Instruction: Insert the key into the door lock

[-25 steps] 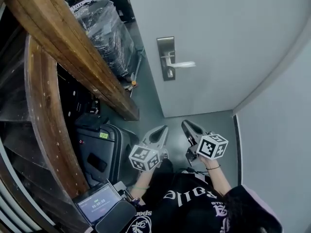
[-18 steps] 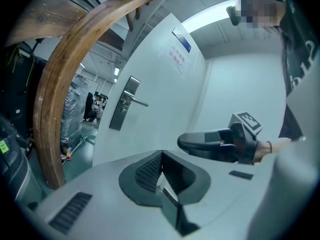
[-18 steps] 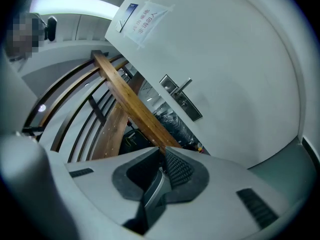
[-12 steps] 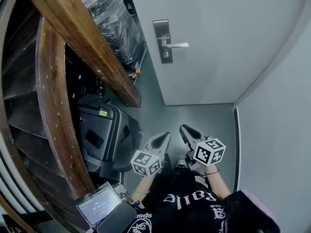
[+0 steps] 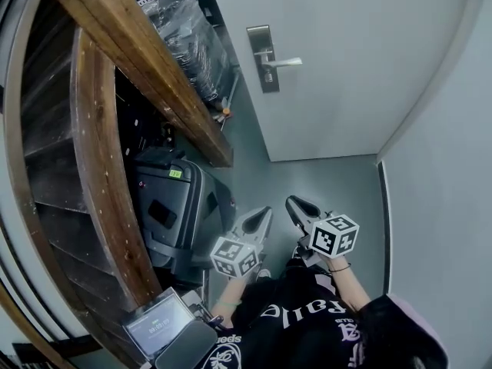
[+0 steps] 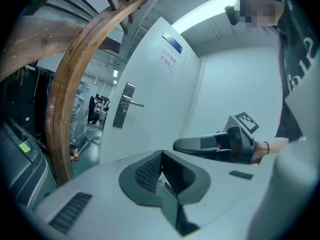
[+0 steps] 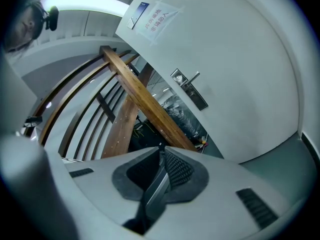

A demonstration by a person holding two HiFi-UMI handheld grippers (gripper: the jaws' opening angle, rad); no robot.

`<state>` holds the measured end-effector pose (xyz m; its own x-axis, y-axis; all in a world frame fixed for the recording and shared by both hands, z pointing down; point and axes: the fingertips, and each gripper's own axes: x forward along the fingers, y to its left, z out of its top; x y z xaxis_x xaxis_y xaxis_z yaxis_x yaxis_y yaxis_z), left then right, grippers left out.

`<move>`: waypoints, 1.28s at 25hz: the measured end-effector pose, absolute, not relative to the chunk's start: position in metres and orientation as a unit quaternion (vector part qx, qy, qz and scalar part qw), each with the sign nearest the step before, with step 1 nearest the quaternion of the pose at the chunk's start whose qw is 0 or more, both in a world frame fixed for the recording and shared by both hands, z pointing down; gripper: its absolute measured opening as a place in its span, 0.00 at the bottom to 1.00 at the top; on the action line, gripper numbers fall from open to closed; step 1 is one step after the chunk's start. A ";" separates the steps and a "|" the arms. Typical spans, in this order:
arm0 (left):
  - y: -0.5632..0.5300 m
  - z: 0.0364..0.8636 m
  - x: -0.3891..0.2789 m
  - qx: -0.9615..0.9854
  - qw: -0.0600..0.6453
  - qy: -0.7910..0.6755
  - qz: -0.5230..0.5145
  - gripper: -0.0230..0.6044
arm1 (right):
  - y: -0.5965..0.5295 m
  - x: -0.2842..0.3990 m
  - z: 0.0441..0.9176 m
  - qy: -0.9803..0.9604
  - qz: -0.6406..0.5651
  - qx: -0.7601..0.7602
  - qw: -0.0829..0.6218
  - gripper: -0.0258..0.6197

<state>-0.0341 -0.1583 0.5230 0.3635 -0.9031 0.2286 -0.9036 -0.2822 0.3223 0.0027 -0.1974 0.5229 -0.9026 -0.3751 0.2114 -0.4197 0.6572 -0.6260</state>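
The grey door (image 5: 361,60) stands closed ahead, with a metal lock plate (image 5: 263,58) and a lever handle (image 5: 283,62) on its left side. Both grippers hang low near the person's body, far short of the door. My left gripper (image 5: 265,210) is shut, its jaws meeting at a point (image 6: 161,154). My right gripper (image 5: 292,201) is shut as well (image 7: 161,149). No key shows between either pair of jaws. The lock plate (image 6: 125,105) appears small and distant in the left gripper view, and the same lock plate (image 7: 190,90) lies up and to the right in the right gripper view.
A slanted wooden stair beam (image 5: 146,68) runs along the left. Under it stand a black suitcase (image 5: 173,206) and a plastic-wrapped stack (image 5: 188,44). A device with a lit screen (image 5: 157,325) sits at bottom left. A pale wall (image 5: 446,167) closes the right side.
The head view has swung, so the lock plate sits higher in the picture than a second ago. Both grippers stay shut and side by side, nearly where they were.
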 end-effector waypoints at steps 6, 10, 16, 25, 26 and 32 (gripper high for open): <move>-0.112 0.510 -0.058 0.810 0.184 -0.556 -0.001 0.04 | -0.154 -0.022 0.513 -0.908 0.351 0.228 0.022 0.09; -0.065 0.514 -0.076 0.818 0.188 -0.543 0.002 0.04 | -0.111 -0.037 0.515 -0.898 0.364 0.249 0.012 0.09; -0.002 0.529 -0.101 0.831 0.203 -0.517 0.007 0.04 | -0.047 -0.040 0.531 -0.868 0.398 0.296 -0.012 0.09; 0.038 0.535 -0.104 0.842 0.216 -0.495 -0.016 0.04 | 0.019 -0.019 0.540 -0.852 0.393 0.347 0.002 0.09; 0.041 0.535 -0.101 0.843 0.216 -0.492 -0.018 0.04 | 0.022 -0.016 0.539 -0.852 0.389 0.349 0.005 0.09; 0.058 0.529 -0.085 0.843 0.215 -0.492 -0.032 0.04 | 0.039 -0.004 0.533 -0.858 0.379 0.347 0.016 0.09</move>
<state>-0.0849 0.0575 0.5288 0.5140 -0.8431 0.1580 -0.8155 -0.4232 0.3947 -0.0044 0.0392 0.5330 -0.7587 -0.5836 0.2893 -0.6071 0.4727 -0.6387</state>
